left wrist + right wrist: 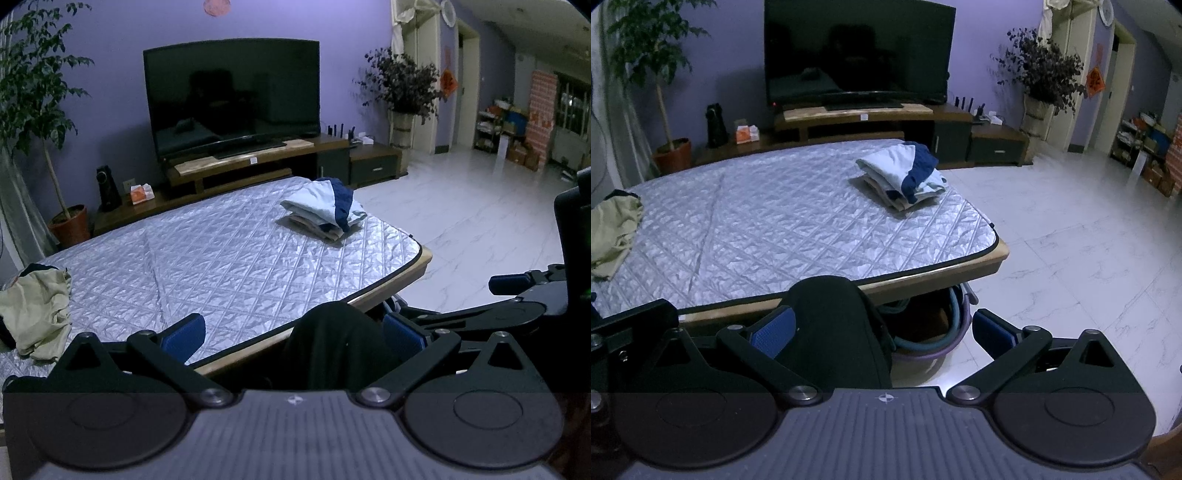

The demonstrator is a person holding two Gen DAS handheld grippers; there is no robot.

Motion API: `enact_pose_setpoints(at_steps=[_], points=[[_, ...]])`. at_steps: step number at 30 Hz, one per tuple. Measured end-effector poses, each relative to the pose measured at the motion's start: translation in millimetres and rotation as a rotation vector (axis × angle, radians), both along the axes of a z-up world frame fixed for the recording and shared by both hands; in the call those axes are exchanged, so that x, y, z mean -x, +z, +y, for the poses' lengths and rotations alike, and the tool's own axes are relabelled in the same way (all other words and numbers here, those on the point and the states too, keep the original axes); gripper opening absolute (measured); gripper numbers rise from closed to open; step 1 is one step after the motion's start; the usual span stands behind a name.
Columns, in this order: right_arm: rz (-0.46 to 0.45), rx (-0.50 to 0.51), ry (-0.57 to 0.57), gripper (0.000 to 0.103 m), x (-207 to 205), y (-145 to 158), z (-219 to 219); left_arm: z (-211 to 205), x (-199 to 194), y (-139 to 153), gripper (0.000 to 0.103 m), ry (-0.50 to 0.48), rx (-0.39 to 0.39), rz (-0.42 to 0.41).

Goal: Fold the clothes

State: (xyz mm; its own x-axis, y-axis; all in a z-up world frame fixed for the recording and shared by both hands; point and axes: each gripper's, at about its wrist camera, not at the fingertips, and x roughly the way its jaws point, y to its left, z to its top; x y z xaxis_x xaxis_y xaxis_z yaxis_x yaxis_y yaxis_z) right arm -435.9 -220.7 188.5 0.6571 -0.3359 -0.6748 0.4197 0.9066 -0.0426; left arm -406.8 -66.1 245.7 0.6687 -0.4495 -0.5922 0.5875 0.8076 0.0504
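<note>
Right up close, a dark black garment (332, 343) bulges up between the spread blue fingers (184, 332) of the left gripper (295, 332), below the near table edge; the same black cloth (831, 325) sits against the inner finger of the right gripper (882, 328). Both sets of jaws stand wide apart, so neither seems to be pinching it, though what props the cloth up is hidden. Scanning the quilted silver table cover (757, 221) from the left: one crumpled pale green garment (613, 232) at the far left edge, unfolded; then bare quilting; then, towards the far right corner, one tidy stack of folded clothes (901, 177), light blue and navy on top of something tan, perhaps three pieces, though I can't count the layers surely. So I'd judge the job past halfway: one stack done, two garments left, the green one and the black one.
</note>
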Motion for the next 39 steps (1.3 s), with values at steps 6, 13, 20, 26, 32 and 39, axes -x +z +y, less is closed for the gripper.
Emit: enact_pose_setpoints(at_steps=[6,13,20,26,32,39], points=[[0.003,0.001,0.002,0.103,-0.1,-0.3,0.8,0.5,0.2,-1.6,0.102,0.002,-0.002,-0.001],[0.010,-0.001,0.004,0.103,-0.7,-2.2,-0.4,-1.2,-0.7,-2.9,0.102,0.004,-0.009,0.000],[0.015,0.000,0.008,0.103,-1.5,-3.5,1.1,-0.4,0.2,-3.1,0.102,0.008,-0.013,-0.004],[0.016,0.001,0.017,0.103,-2.3,-3.8,2.0,0.9,0.1,-3.0,0.102,0.013,-0.007,-0.010],[0.020,0.004,0.024,0.103,-3.0,-4.8,3.1,0.8,2.0,-2.5,0.102,0.005,-0.003,-0.017],[0.018,0.002,0.023,0.103,-3.4,-4.4,2.9,2.1,1.2,-2.5,0.102,0.009,-0.002,-0.016]])
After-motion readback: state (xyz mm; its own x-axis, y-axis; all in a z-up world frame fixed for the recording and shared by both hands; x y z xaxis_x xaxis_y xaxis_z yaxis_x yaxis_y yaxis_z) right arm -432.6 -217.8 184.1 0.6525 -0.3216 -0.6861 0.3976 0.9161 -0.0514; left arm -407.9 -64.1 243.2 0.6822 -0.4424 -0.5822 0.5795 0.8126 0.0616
